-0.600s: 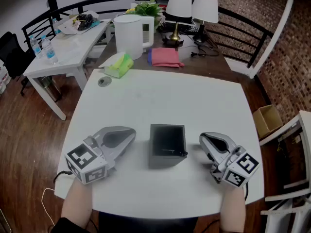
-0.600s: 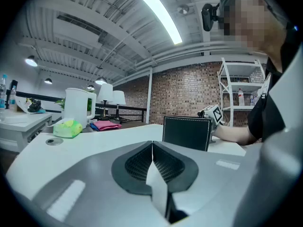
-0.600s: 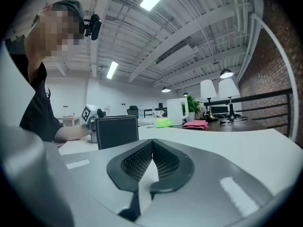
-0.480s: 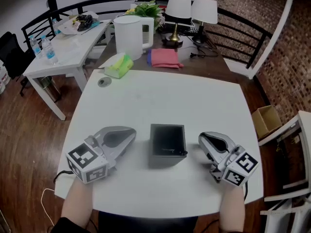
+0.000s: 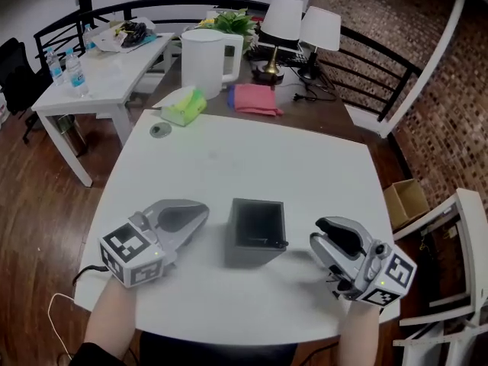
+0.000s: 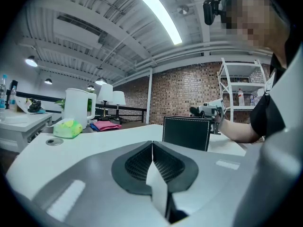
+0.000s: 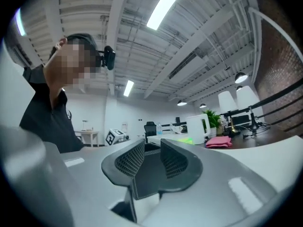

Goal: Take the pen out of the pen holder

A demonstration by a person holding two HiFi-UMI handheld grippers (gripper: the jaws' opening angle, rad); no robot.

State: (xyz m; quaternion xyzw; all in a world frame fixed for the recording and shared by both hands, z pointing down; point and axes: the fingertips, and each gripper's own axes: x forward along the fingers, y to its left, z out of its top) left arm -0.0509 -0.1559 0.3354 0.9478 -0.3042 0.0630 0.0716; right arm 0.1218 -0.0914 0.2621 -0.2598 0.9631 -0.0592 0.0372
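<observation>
A black square pen holder (image 5: pixel 257 231) stands on the white table (image 5: pixel 252 158) near its front edge. A dark pen (image 5: pixel 268 241) lies inside it along the near wall, one end sticking out at the right corner. My left gripper (image 5: pixel 202 210) rests to the left of the holder, its jaws shut with nothing between them, and its own view shows the holder (image 6: pixel 186 133) just ahead. My right gripper (image 5: pixel 319 235) sits to the right of the holder, apart from it and open. The holder's side (image 7: pixel 147 176) shows through the gap of the right gripper (image 7: pixel 151 150).
At the table's far edge are a green tissue pack (image 5: pixel 185 104), a small round disc (image 5: pixel 159 130), a white jug (image 5: pixel 202 56), a pink cloth (image 5: pixel 255 97) and two lamps (image 5: pixel 282 21). A white side table (image 5: pixel 99 75) stands left. A chair (image 5: pixel 457 235) stands right.
The head view has shifted slightly. Both grippers and the pen holder keep their places relative to each other.
</observation>
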